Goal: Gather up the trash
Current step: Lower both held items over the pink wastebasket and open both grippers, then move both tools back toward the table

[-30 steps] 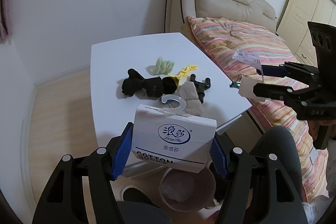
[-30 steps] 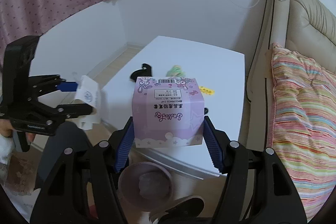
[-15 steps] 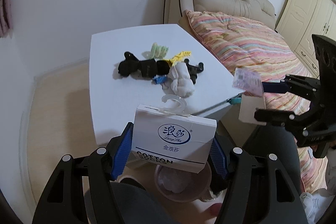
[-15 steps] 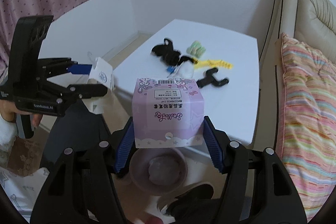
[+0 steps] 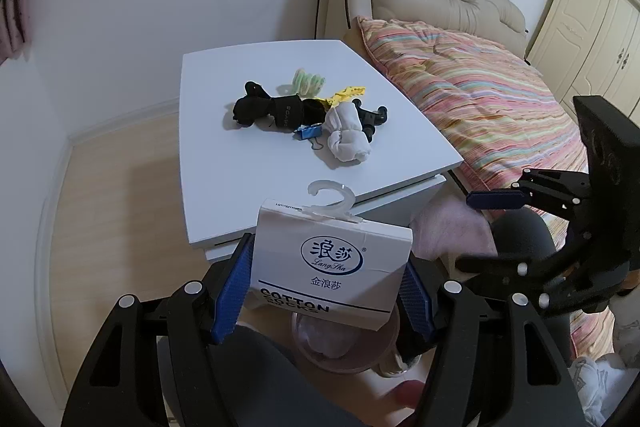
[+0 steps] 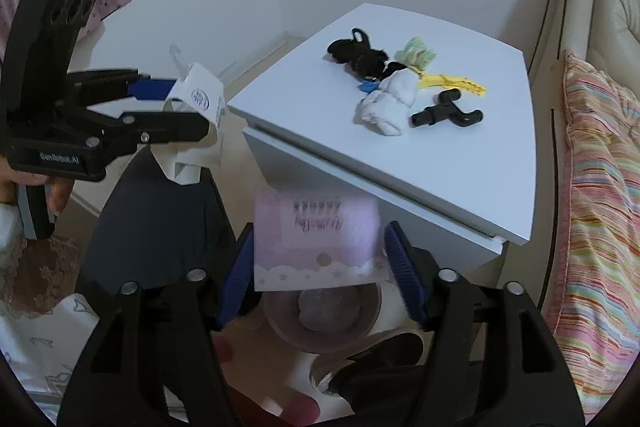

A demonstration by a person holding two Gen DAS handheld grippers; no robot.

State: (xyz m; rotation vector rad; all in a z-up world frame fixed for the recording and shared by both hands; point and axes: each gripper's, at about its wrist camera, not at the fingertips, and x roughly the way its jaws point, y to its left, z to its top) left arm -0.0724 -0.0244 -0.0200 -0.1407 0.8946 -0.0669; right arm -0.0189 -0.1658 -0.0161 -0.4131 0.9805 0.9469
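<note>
Left gripper (image 5: 326, 291): blue pads pressed on both sides of the white sock box (image 5: 330, 273), held upright with its clear plastic hook on top, above the pink bin (image 5: 340, 347) on the floor. Right gripper (image 6: 318, 275): jaws opening, pads standing off either side of the pink box (image 6: 318, 239) — a gap shows at each pad, and the box is blurred, dropping between them straight above the bin's mouth (image 6: 280, 323). White table (image 5: 280, 183) just beyond both grippers, its near edge and drawer front close to the boxes; on its top a heap well clear of the jaws: black socks (image 5: 272, 107), white socks (image 5: 346, 135), a blue binder clip (image 5: 308, 132), a black plastic piece (image 6: 446, 115), yellow and green bits. Striped quilt (image 6: 596, 211) at the right edge of the table, bare wooden floor (image 5: 116, 227) open at its left. Room between table front and the person's dark trouser leg (image 6: 156, 227) narrow — filled by the bin.
</note>
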